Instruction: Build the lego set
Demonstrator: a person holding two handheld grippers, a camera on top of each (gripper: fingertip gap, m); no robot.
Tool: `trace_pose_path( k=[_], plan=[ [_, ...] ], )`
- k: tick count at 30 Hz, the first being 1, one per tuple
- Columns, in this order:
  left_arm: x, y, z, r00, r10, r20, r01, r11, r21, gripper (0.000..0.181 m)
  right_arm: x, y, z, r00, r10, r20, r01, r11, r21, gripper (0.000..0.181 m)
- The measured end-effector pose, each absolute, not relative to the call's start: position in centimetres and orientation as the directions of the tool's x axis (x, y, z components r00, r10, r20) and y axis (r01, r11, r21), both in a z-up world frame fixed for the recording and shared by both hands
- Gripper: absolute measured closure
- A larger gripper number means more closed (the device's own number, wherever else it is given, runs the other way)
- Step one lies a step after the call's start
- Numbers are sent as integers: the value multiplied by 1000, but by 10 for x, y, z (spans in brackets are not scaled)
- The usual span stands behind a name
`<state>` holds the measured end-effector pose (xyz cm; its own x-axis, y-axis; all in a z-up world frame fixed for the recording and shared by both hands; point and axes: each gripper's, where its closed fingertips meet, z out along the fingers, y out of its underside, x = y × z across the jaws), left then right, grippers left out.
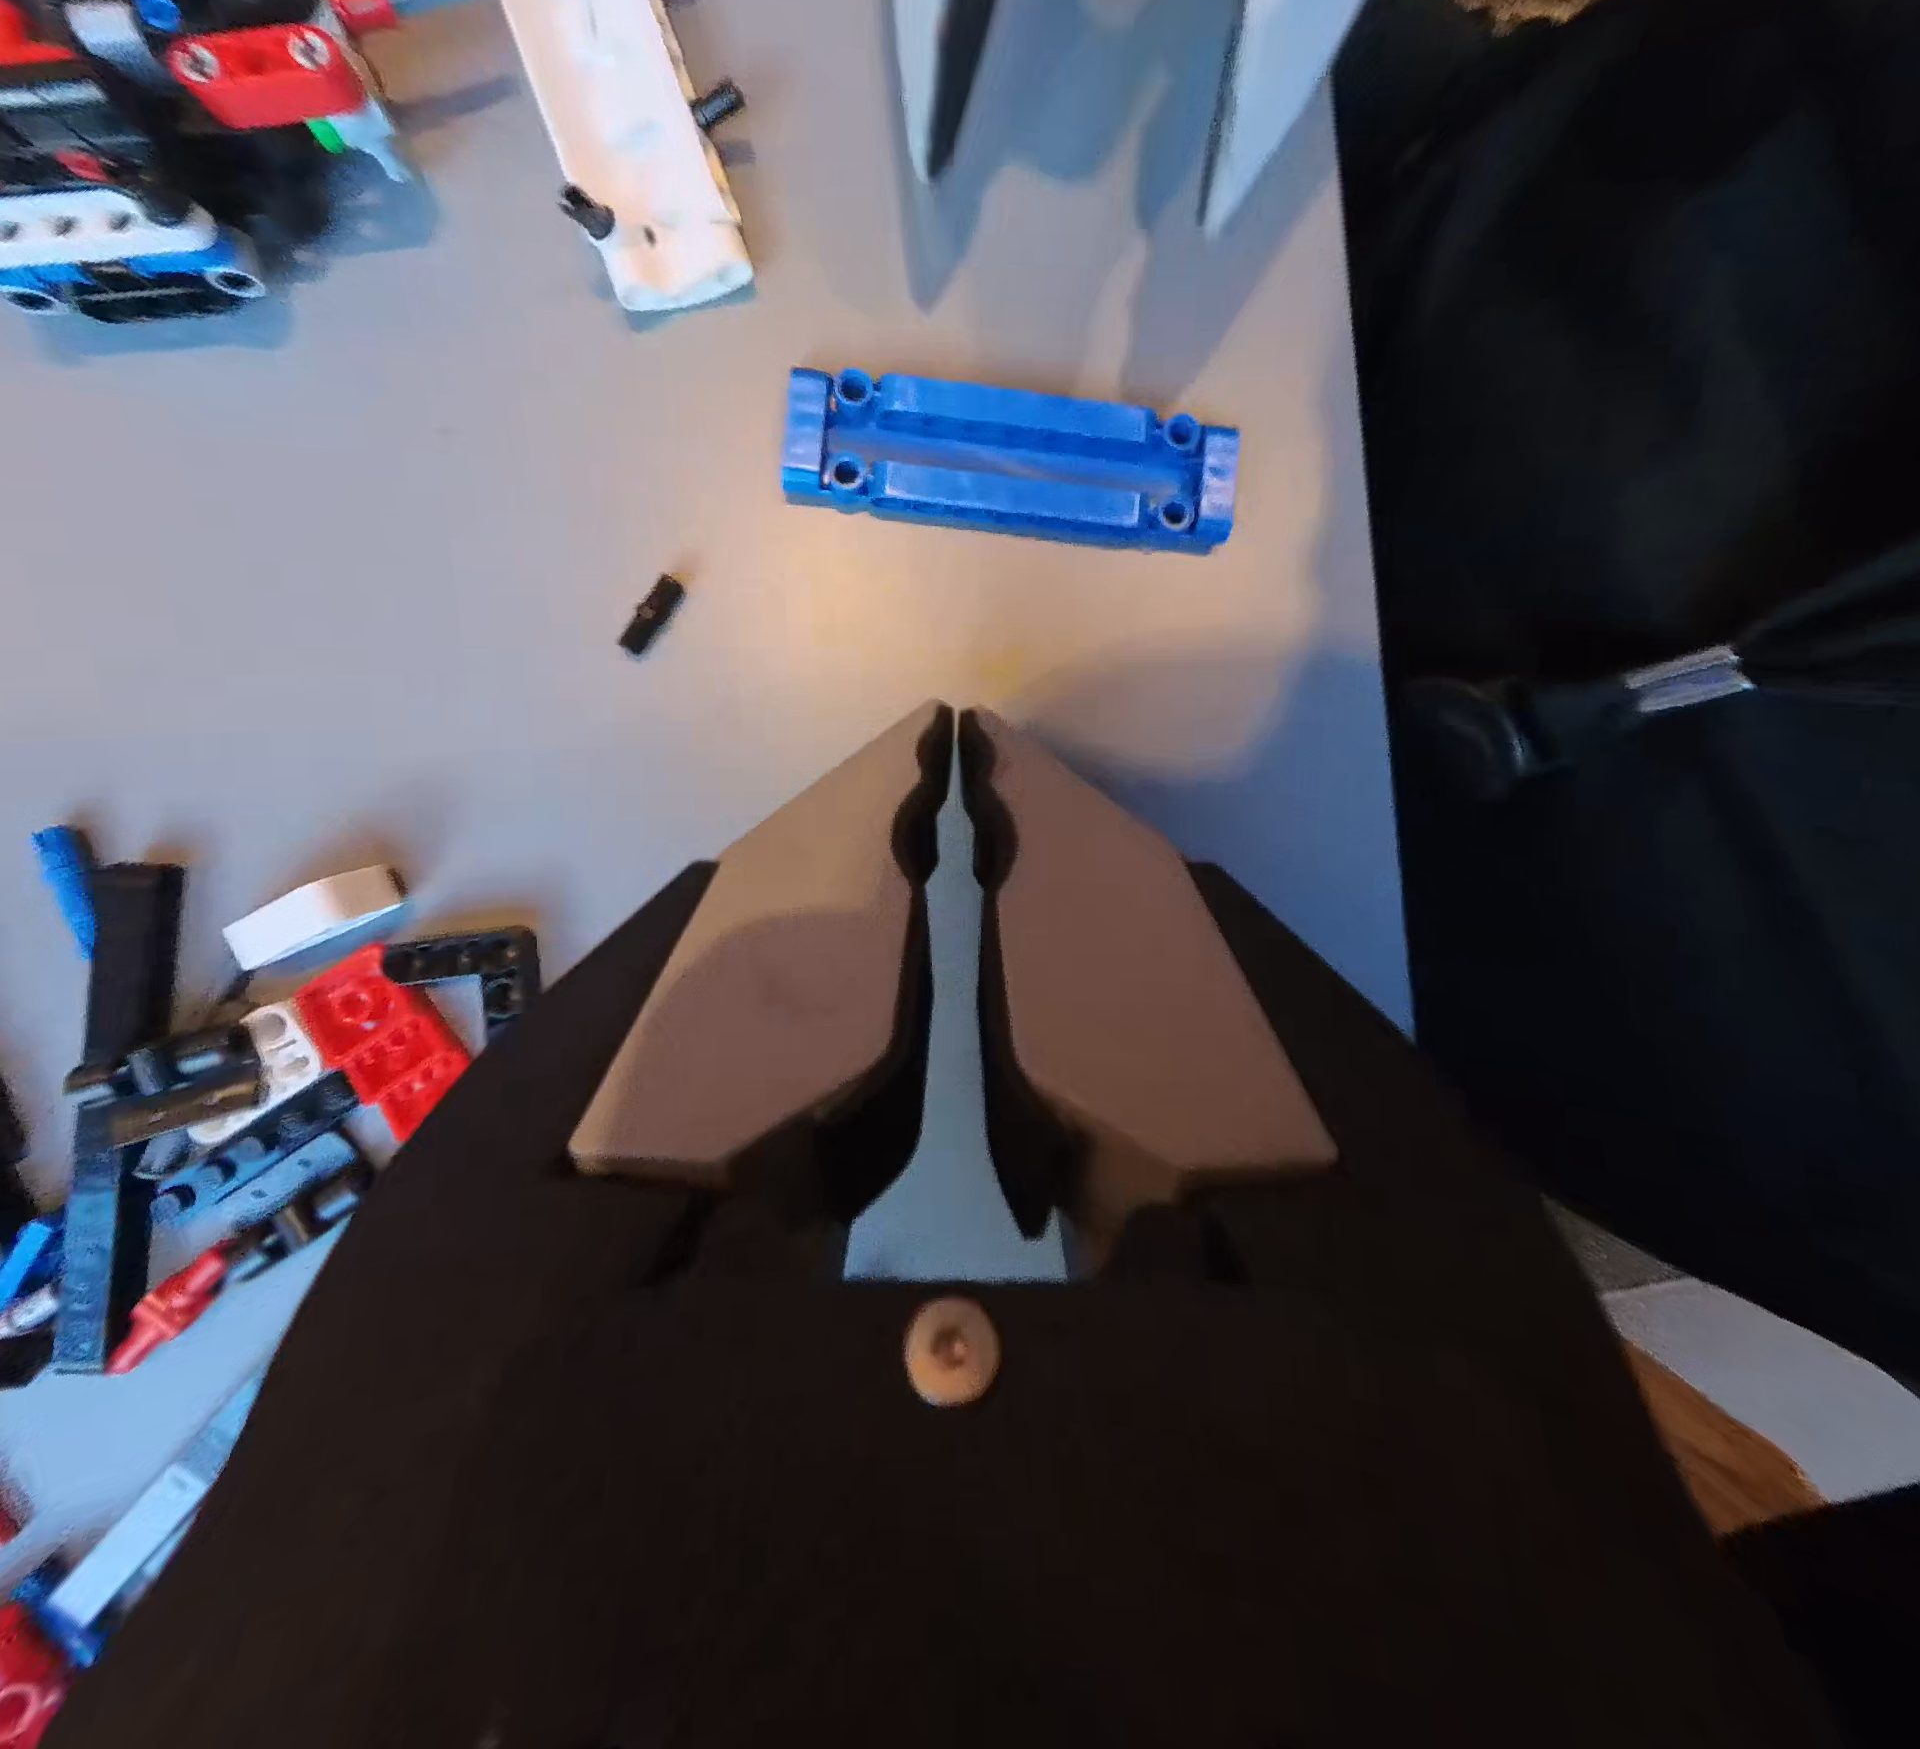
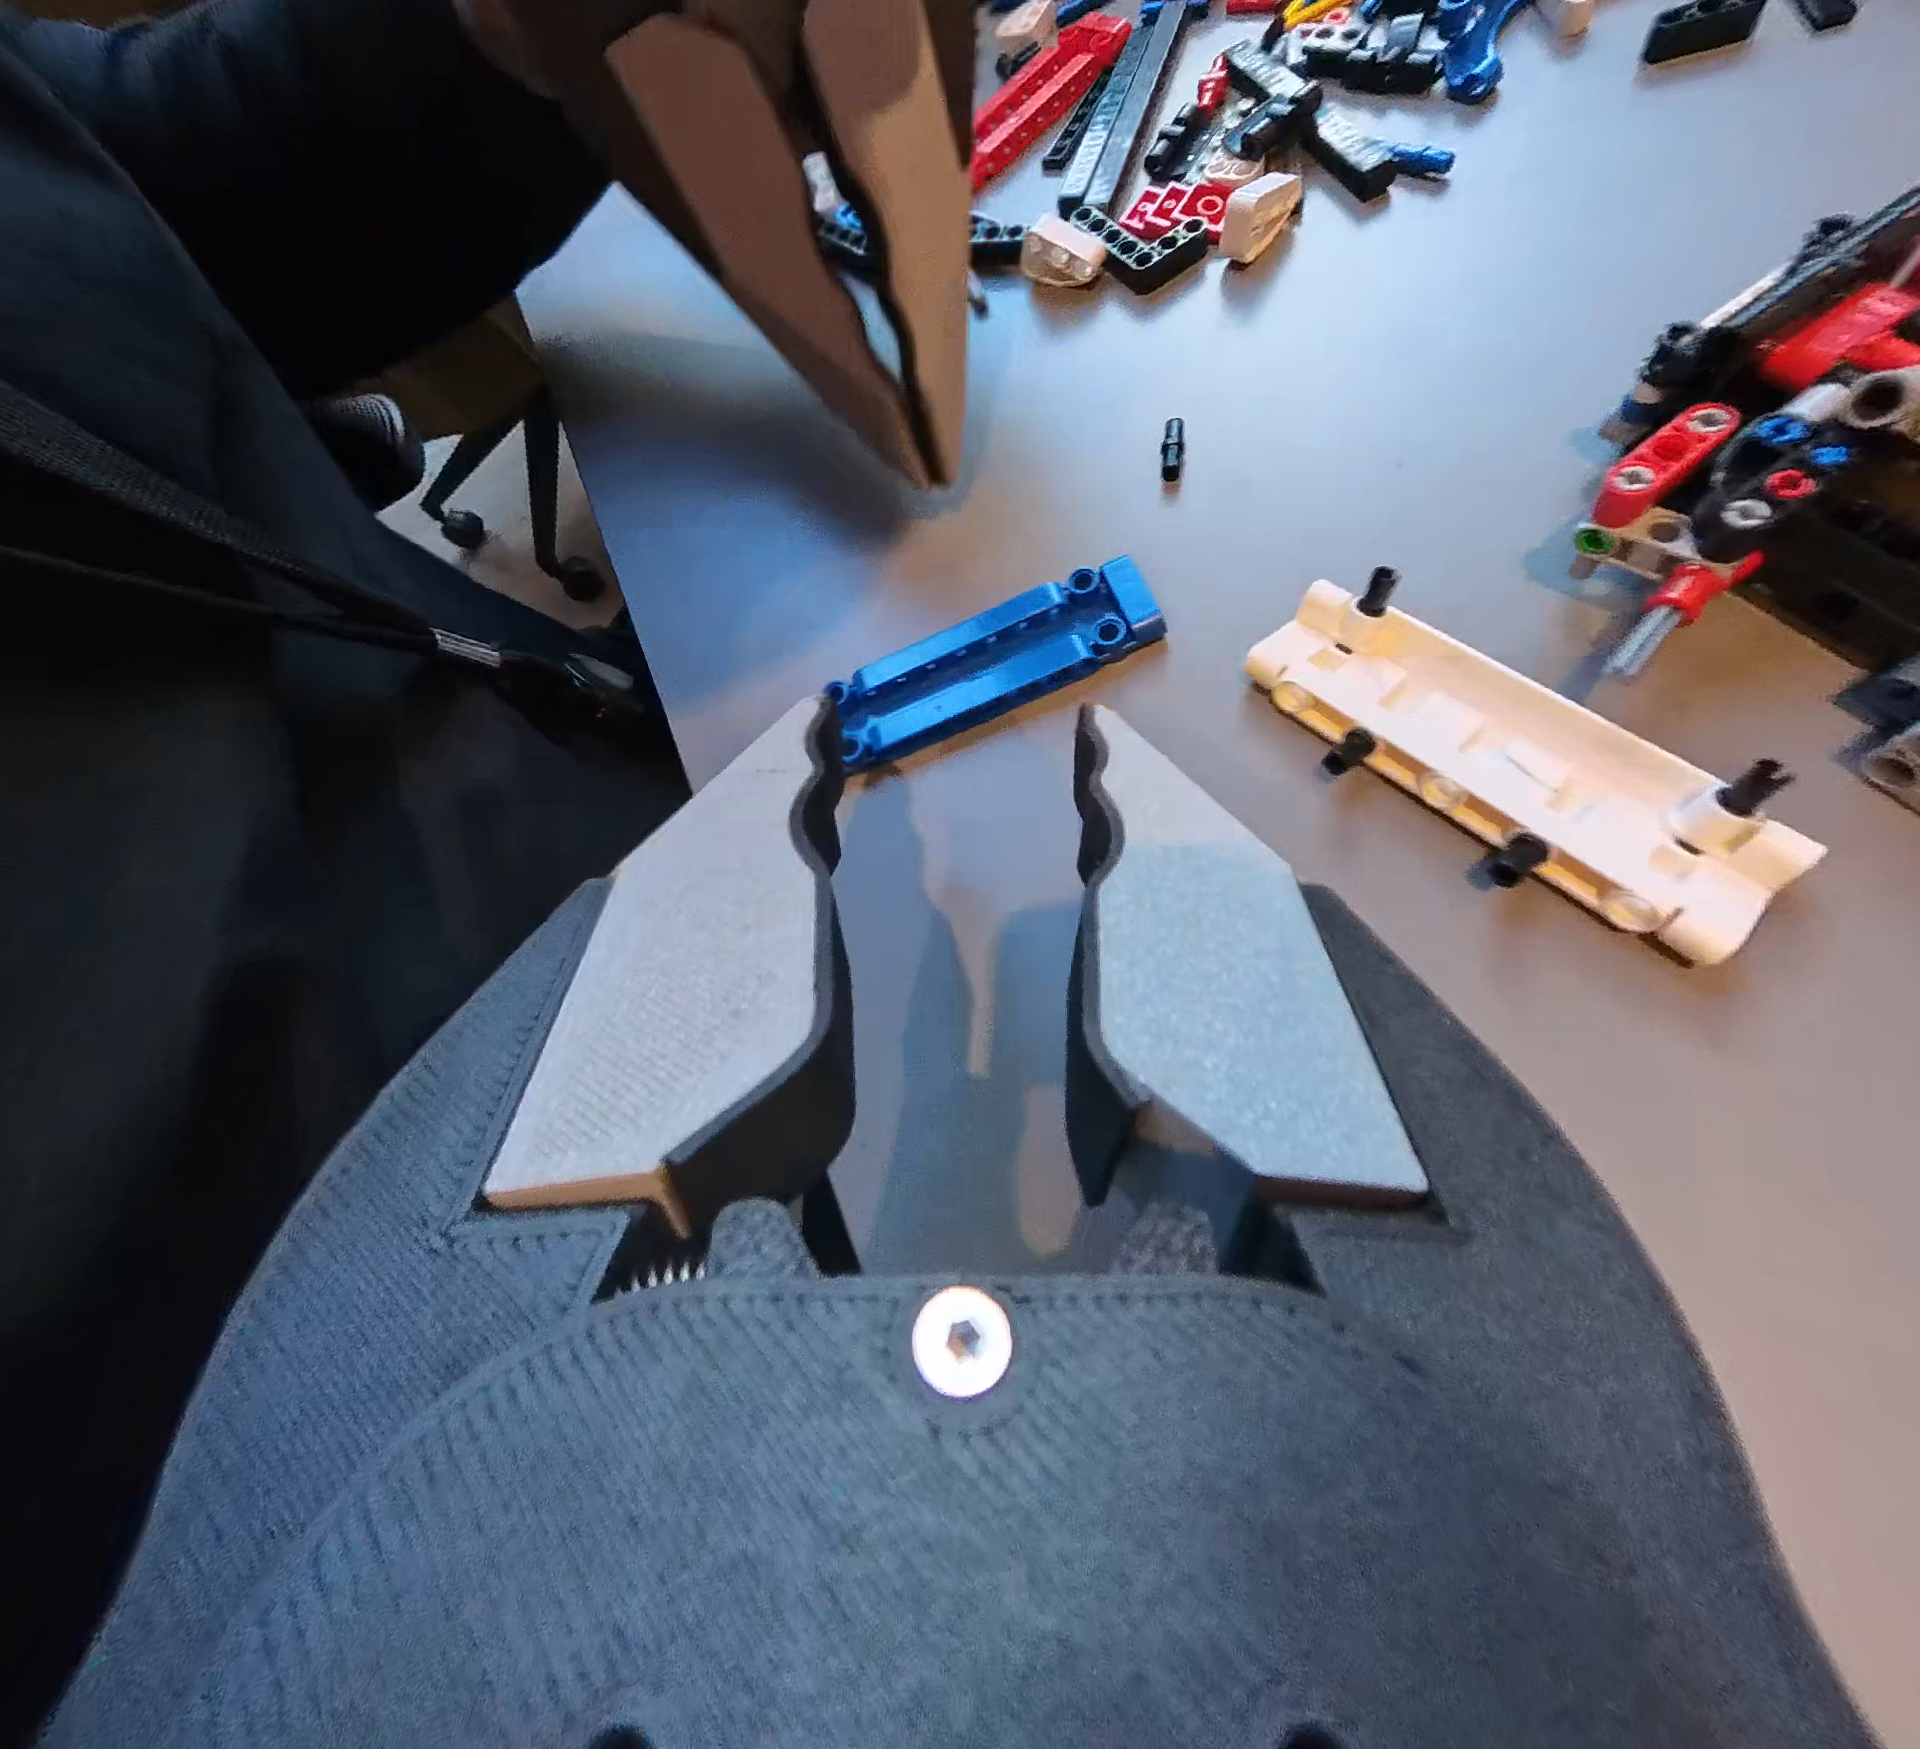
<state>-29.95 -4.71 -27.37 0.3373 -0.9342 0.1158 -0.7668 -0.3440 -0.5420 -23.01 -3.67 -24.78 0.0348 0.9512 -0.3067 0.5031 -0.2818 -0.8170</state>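
Note:
A blue panel piece [image 1: 1008,461] lies flat on the grey table, also in the right wrist view [image 2: 997,650]. A white panel [image 1: 613,68] with black pins lies beside it, also in the right wrist view [image 2: 1527,764]. A small black pin [image 1: 651,613] lies loose, also in the right wrist view [image 2: 1172,450]. My left gripper [image 1: 954,712] is shut and empty, just short of the blue piece; it also shows in the right wrist view [image 2: 930,468]. My right gripper [image 2: 951,728] is open and empty, its tips at the blue piece's near end; it also shows in the left wrist view [image 1: 1070,245].
A partly built model [image 1: 156,89] stands at the table's side, also in the right wrist view [image 2: 1787,494]. A pile of loose pieces [image 2: 1299,37] lies farther off, also in the left wrist view [image 1: 229,1076]. A person's dark clothing [image 1: 1662,556] is at the table edge. My hands' fingertips stand some 8 centimeters from each other. Between my left fingertips and the small black pin [image 1: 651,613] there is roughly 6 centimeters. Look for it in the right wrist view [image 2: 1180,447] too.

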Motion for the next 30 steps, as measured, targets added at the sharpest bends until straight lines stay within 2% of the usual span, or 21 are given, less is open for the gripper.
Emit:
trace_pose_path(
  k=[1, 7, 13, 16, 24, 30],
  plan=[
    [-300, -48, -279, 343, -934, 100, -783, -343, -519, 181, -228, -32, -247, 41, 957, -287, 499, -269, -824, 139],
    [-272, -54, -279, 312, -944, 108, -775, -318, -546, 181, -221, -21, -245, 52, 969, -241, 484, -235, -843, 140],
    [-210, -45, -279, 298, -934, 195, -688, -353, -634, 181, -207, -10, -241, 62, 978, -197, 462, -203, -863, 140],
    [-191, -38, -279, 323, -915, 244, -651, -402, -644, 181, -195, 0, -240, 86, 979, -184, 456, -203, -867, 139],
    [-239, -18, -265, 466, -859, 210, -587, -478, -653, 181, -171, -9, -237, 55, 977, -208, 435, -211, -876, 131],
    [-259, 23, -257, 641, -764, 70, -502, -486, -715, 181, -186, -24, -252, 45, 989, -138, 523, -141, -840, 128]
  ],
)
